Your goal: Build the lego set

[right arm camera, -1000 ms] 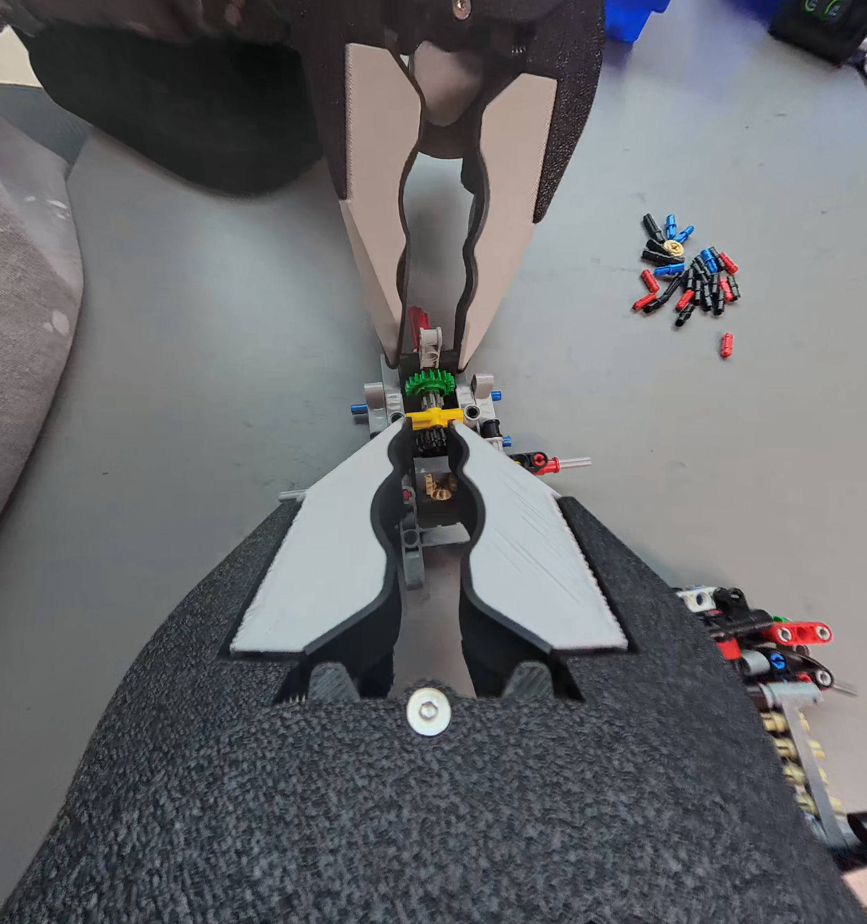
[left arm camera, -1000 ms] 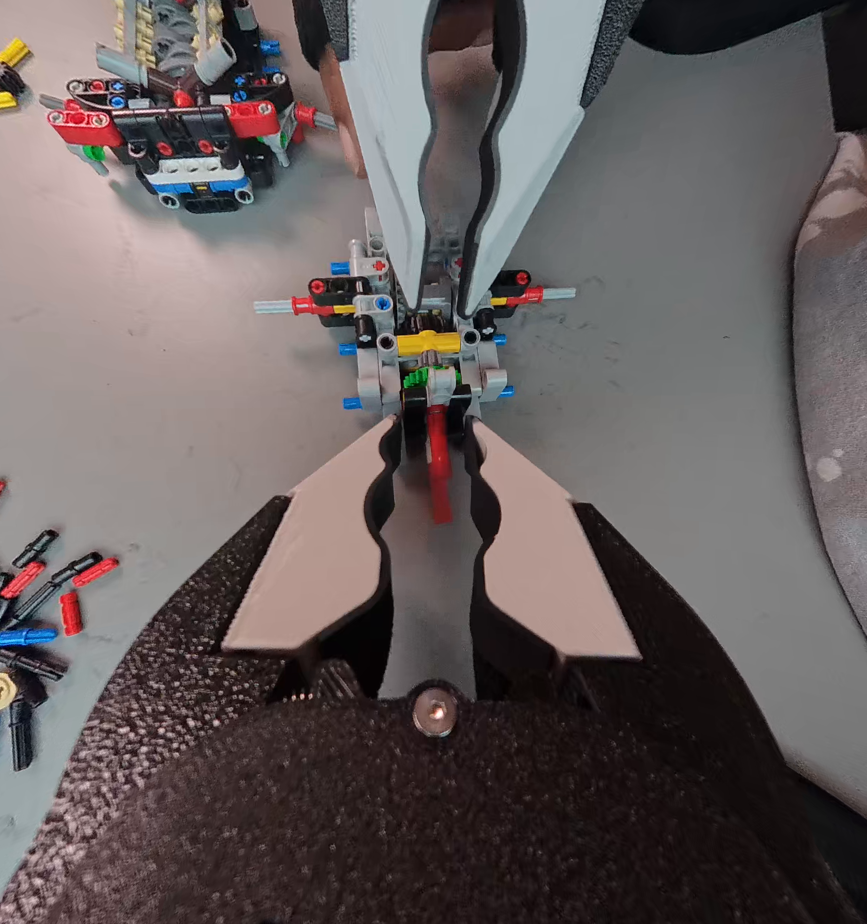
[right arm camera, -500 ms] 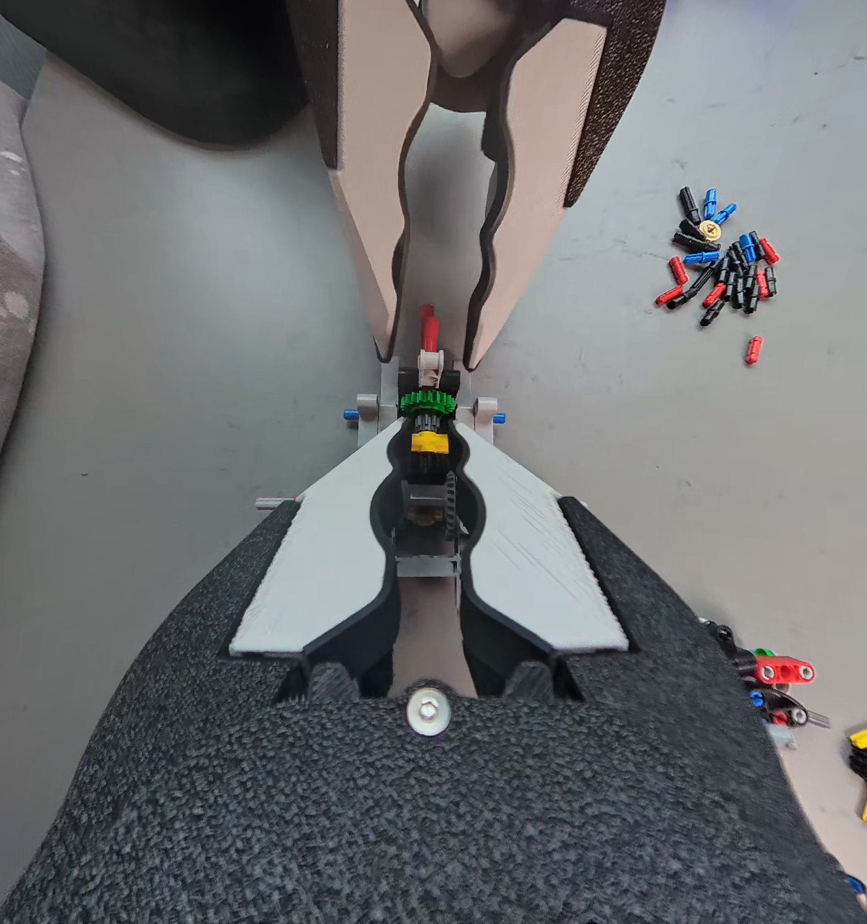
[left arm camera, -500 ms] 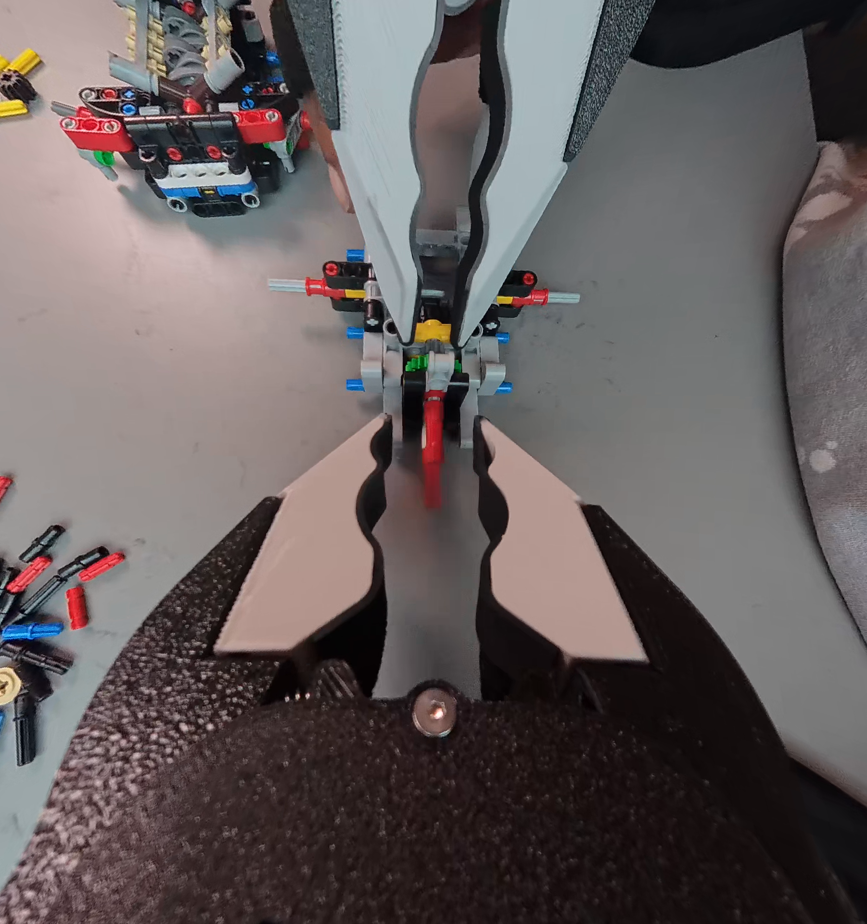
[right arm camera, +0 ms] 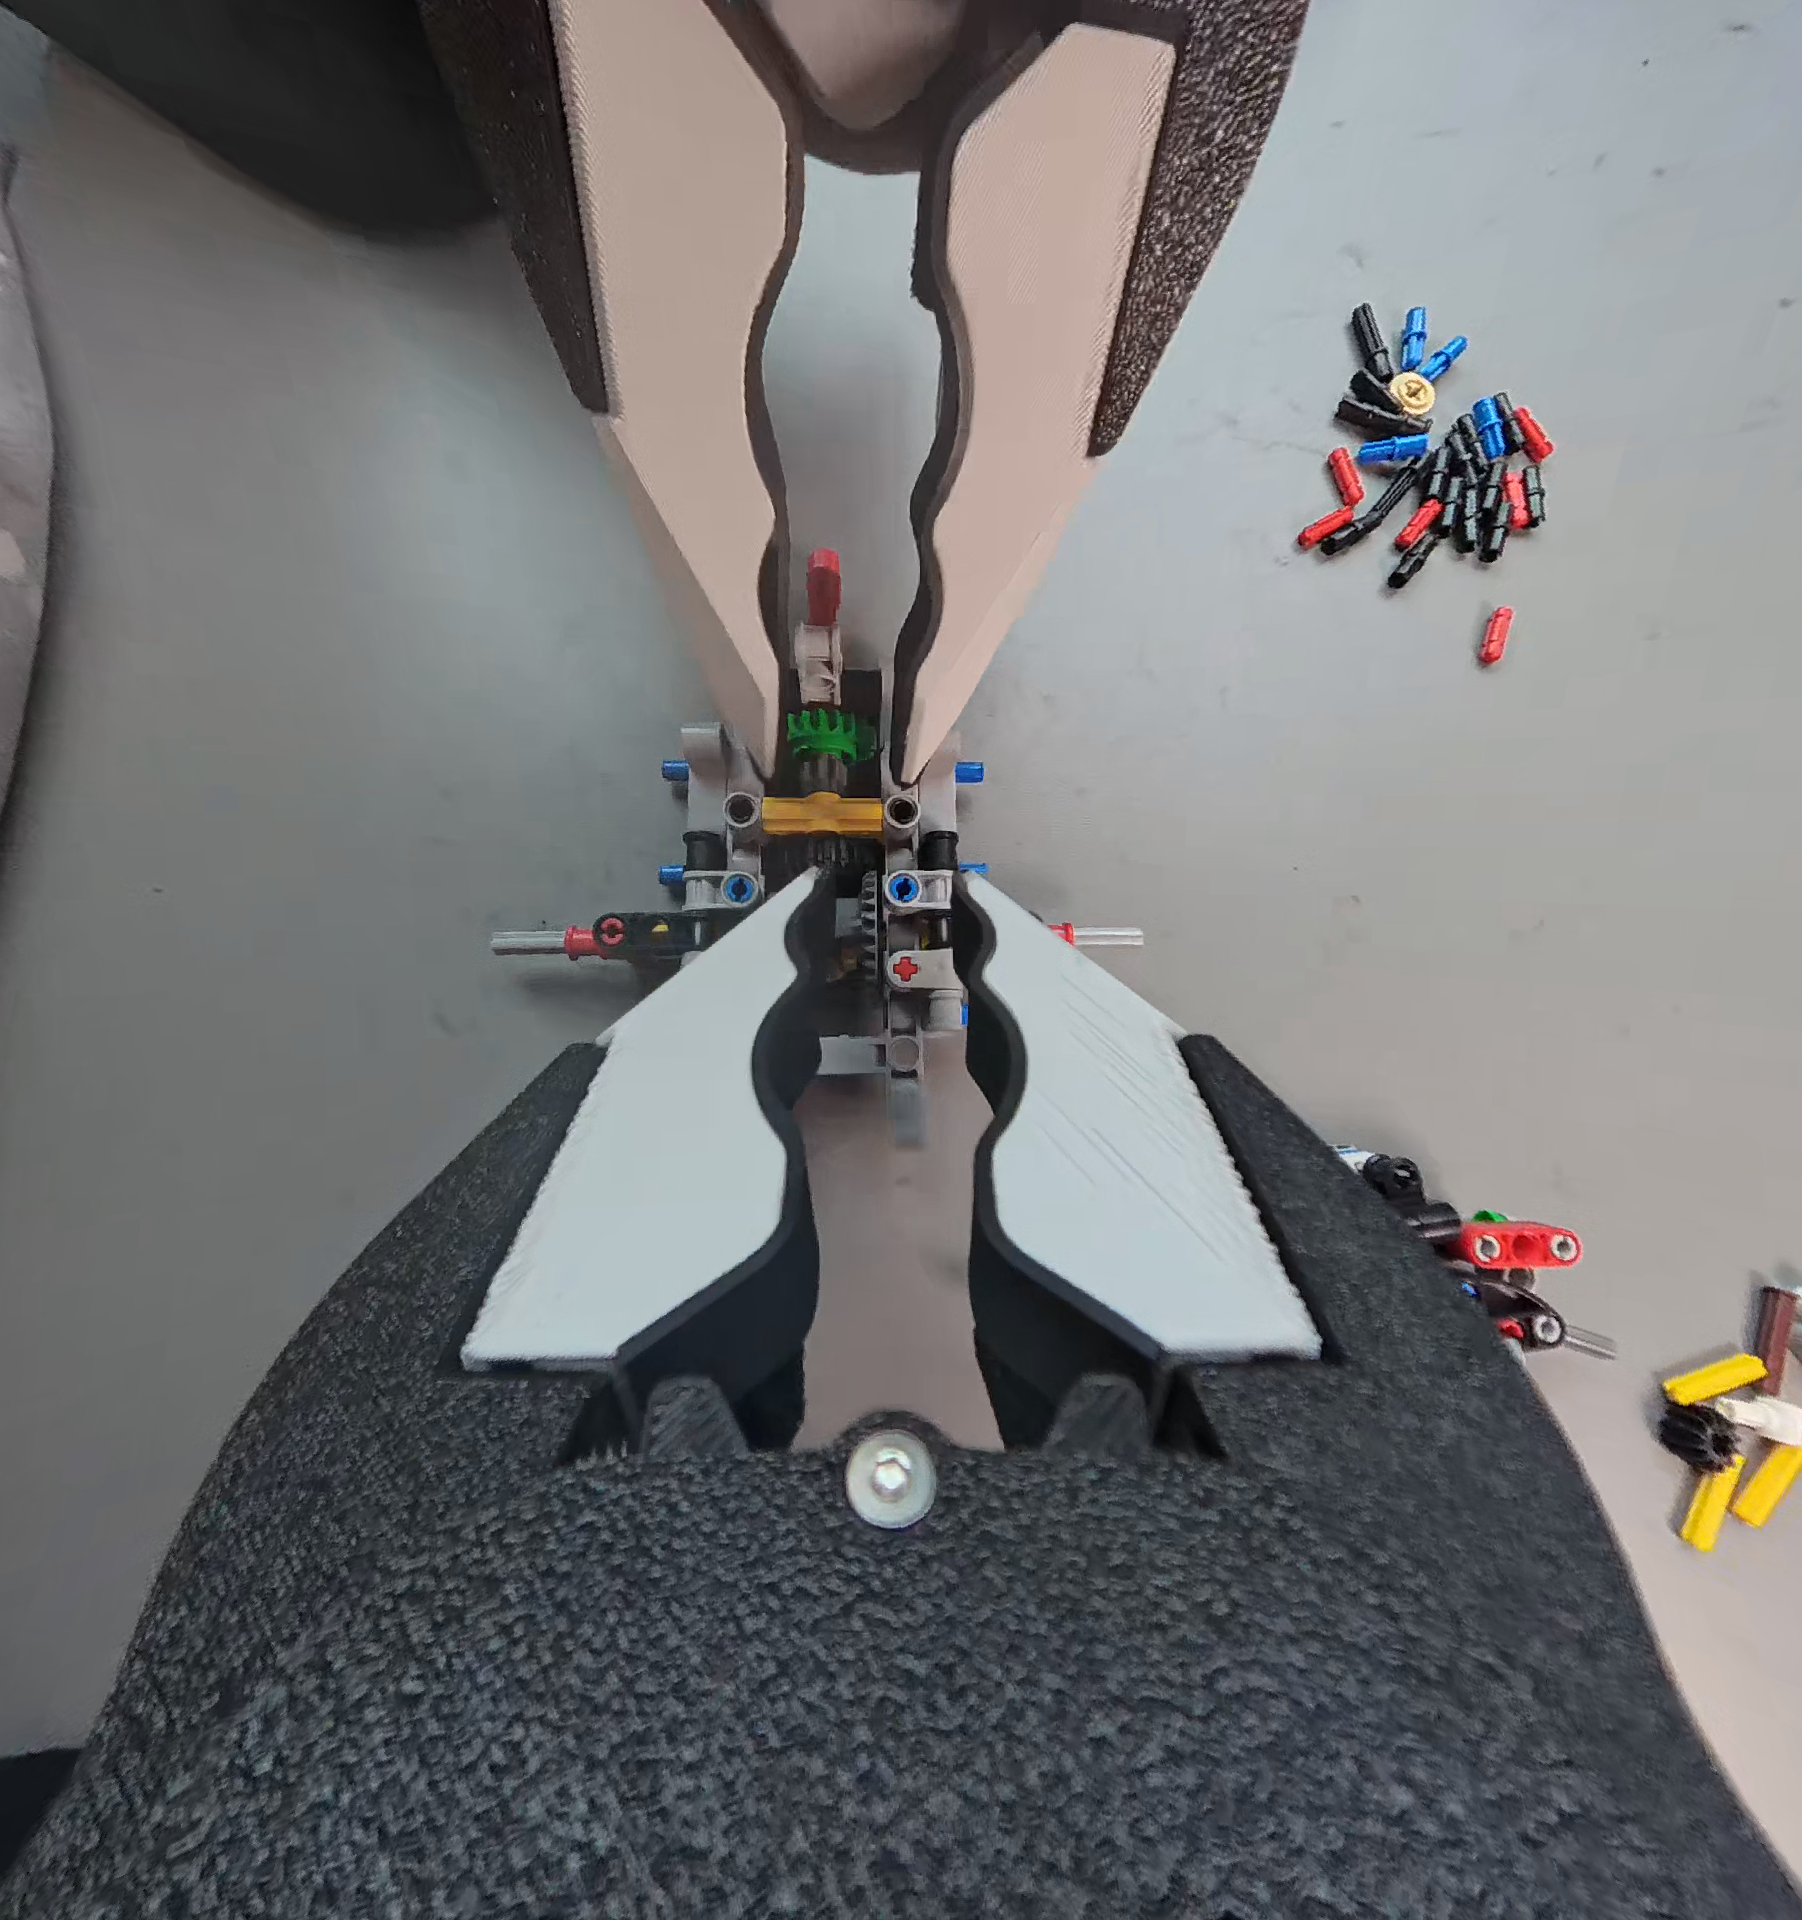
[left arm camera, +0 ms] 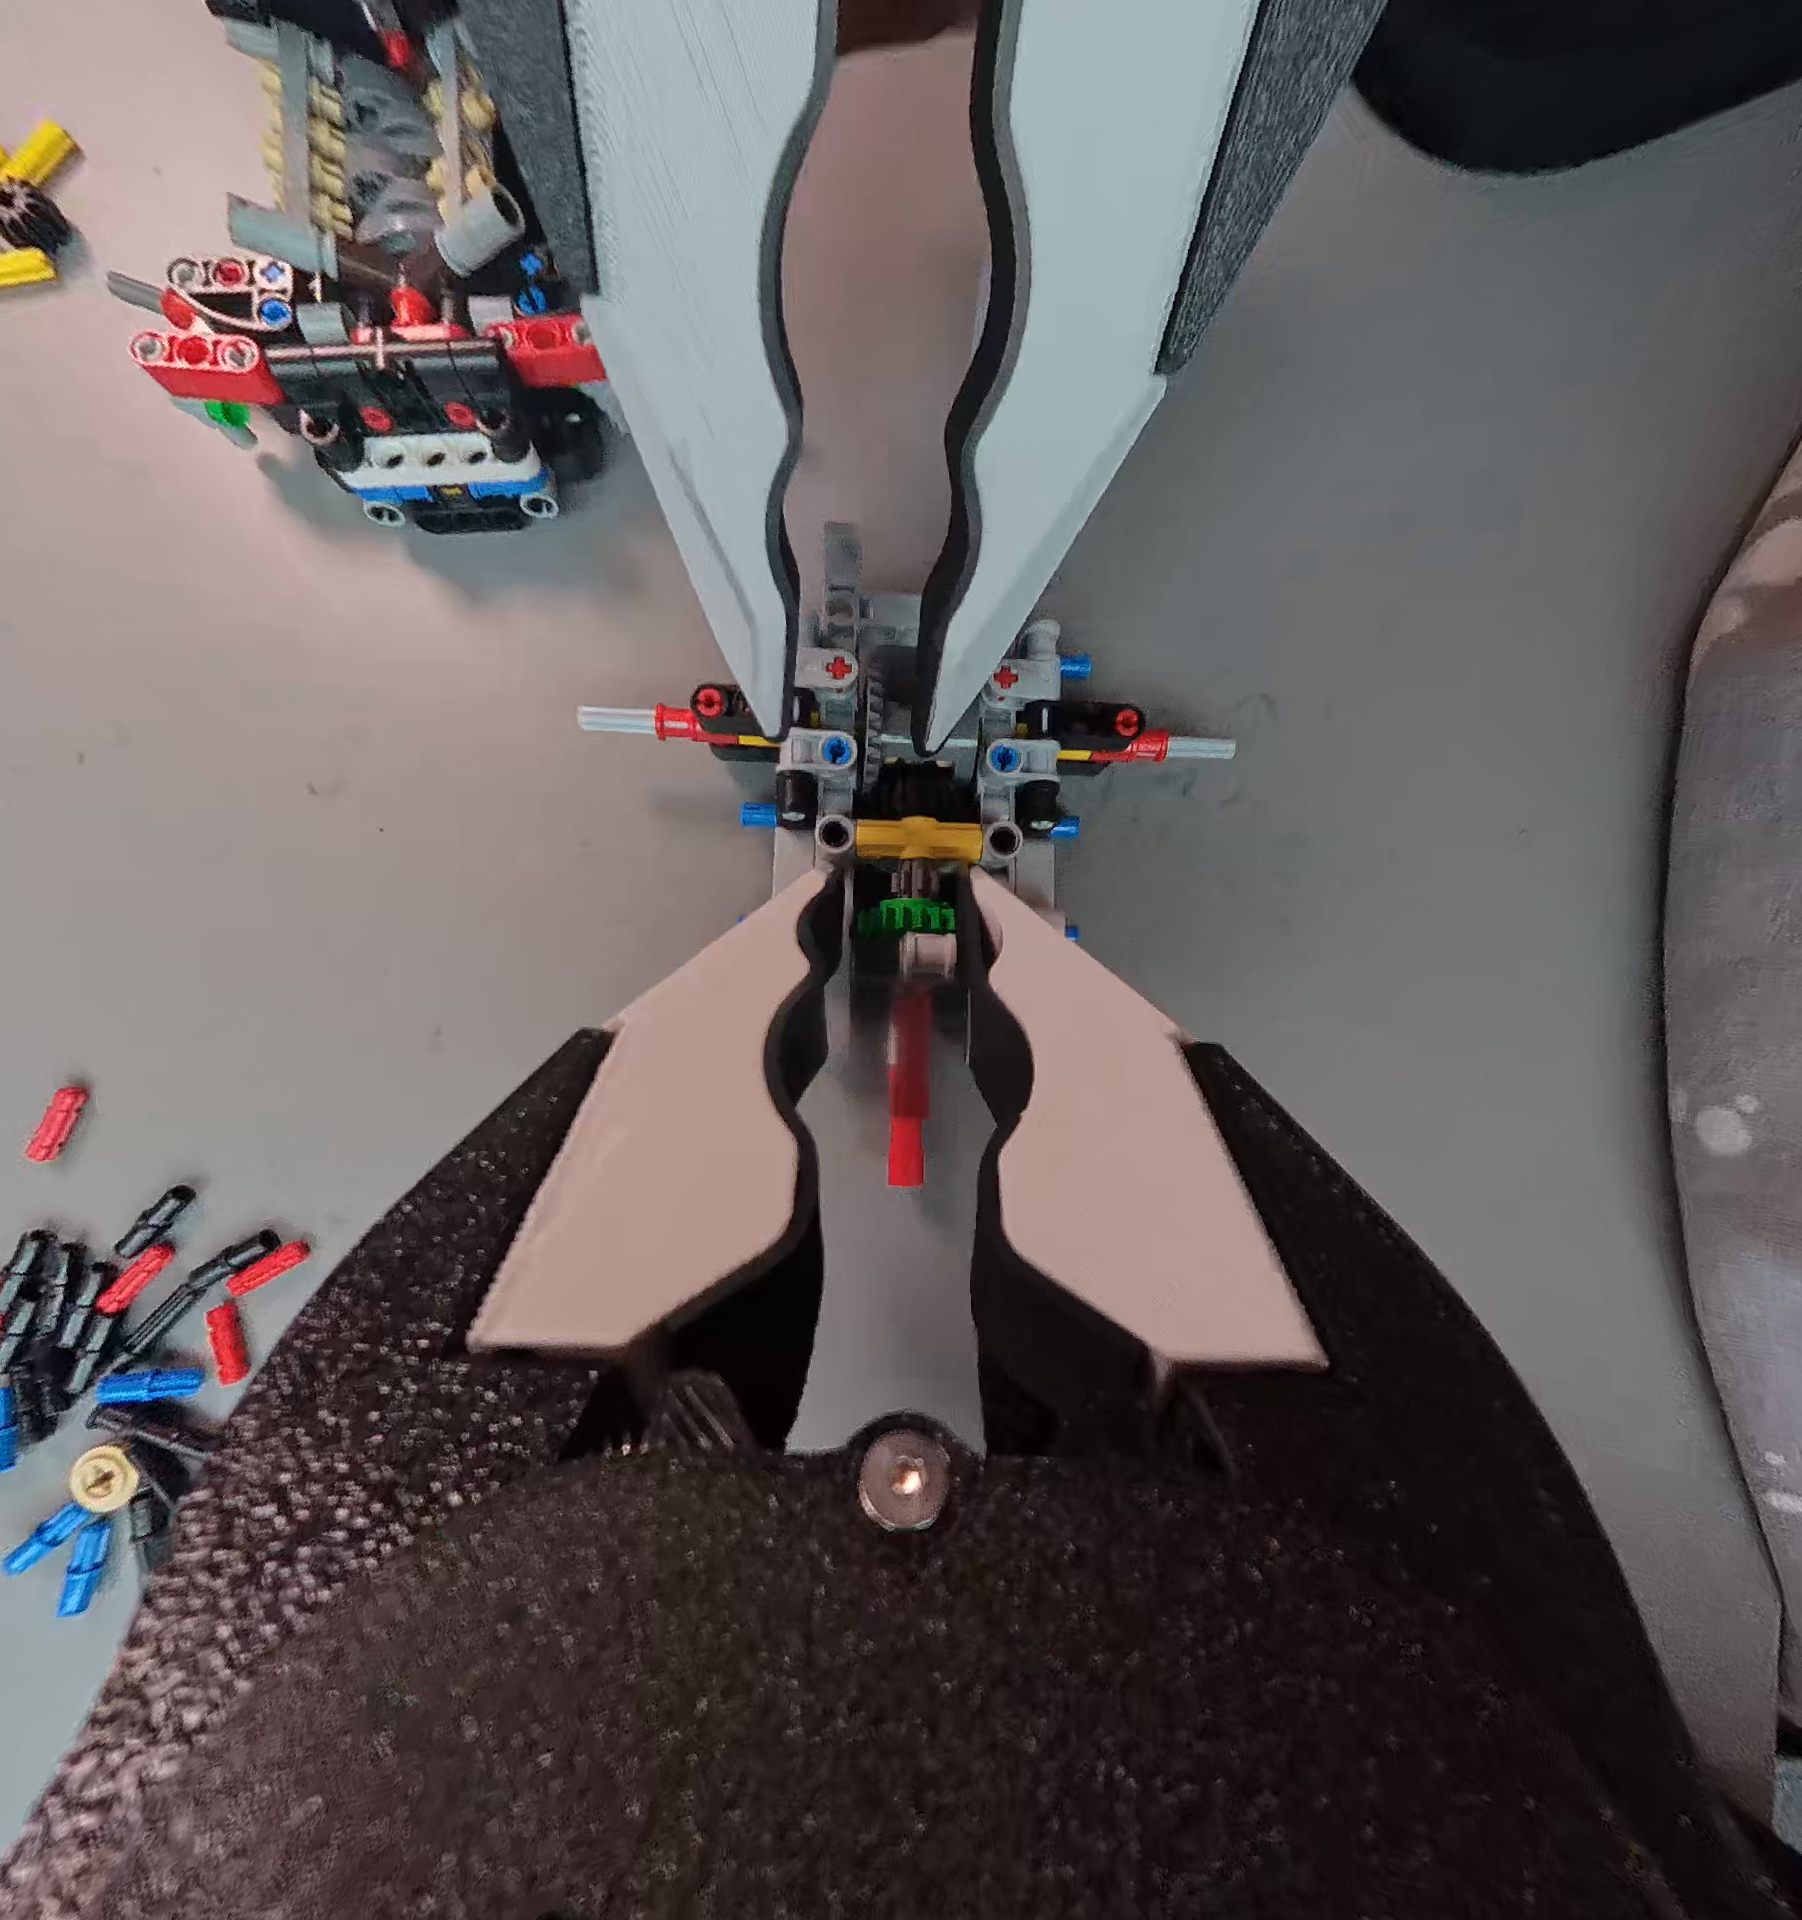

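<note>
Small lego gearbox module (left arm camera: 907, 800) sits mid-bench, pinched from opposite ends: left gripper (left arm camera: 902, 894) narrowed onto its green-gear end, red axle (left arm camera: 907, 1081) poking back between the fingers; right gripper (right arm camera: 881, 894) narrowed onto the far grey frame end. Actual pad contact is hard to make out. Bigger lego build (left arm camera: 388, 343) partly cut off behind; loose pins (right arm camera: 1437, 457) piled on bare bench (left arm camera: 1396, 623).

Left hand-held gripper (left arm camera: 902, 883) clamps lego assembly (left arm camera: 907, 790).
</note>
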`<state>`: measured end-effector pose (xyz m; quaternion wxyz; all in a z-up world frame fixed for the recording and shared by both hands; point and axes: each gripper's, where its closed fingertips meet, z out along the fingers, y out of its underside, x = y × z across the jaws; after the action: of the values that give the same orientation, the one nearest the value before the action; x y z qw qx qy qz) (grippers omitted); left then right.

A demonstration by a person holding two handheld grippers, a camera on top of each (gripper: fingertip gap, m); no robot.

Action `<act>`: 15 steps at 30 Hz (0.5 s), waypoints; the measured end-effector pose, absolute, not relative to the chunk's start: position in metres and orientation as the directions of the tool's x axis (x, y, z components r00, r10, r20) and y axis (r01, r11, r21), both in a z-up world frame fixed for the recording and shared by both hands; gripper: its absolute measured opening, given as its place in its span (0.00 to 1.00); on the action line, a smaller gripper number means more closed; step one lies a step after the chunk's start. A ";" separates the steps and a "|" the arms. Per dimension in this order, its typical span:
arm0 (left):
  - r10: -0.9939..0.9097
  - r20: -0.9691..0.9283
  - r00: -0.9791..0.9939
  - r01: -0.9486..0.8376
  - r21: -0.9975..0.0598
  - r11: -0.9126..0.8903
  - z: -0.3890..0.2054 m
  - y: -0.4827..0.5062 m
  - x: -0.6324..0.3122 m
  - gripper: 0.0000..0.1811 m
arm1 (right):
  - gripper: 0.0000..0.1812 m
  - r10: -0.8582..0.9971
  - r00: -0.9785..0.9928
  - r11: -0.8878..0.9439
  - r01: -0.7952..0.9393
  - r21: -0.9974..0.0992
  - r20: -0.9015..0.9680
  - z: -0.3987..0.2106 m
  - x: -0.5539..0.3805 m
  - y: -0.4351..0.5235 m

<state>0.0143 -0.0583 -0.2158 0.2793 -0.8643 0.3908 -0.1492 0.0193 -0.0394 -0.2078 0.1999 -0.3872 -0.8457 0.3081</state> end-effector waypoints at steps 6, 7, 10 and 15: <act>-0.780 -0.010 0.625 -0.694 -0.464 -0.550 -0.222 -0.056 0.013 0.10 | 0.12 0.758 -0.643 0.547 0.539 -0.641 0.106 -0.212 0.022 -0.035; -0.784 -0.011 0.621 -0.702 -0.453 -0.549 -0.222 -0.056 0.014 0.10 | 0.12 0.761 -0.639 0.546 0.537 -0.643 0.113 -0.211 0.024 -0.034; -0.789 -0.010 0.614 -0.716 -0.429 -0.551 -0.223 -0.056 0.014 0.10 | 0.13 0.778 -0.619 0.529 0.557 -0.641 0.104 -0.212 0.033 -0.028; -0.793 -0.026 0.609 -0.728 -0.414 -0.546 -0.223 -0.055 0.013 0.10 | 0.13 0.802 -0.586 0.513 0.578 -0.635 0.114 -0.218 0.036 -0.024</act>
<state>0.0133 -0.0555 -0.2229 0.1955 -0.8755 0.4342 -0.0823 0.0358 -0.0243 -0.2176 0.2013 -0.4078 -0.8460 0.2782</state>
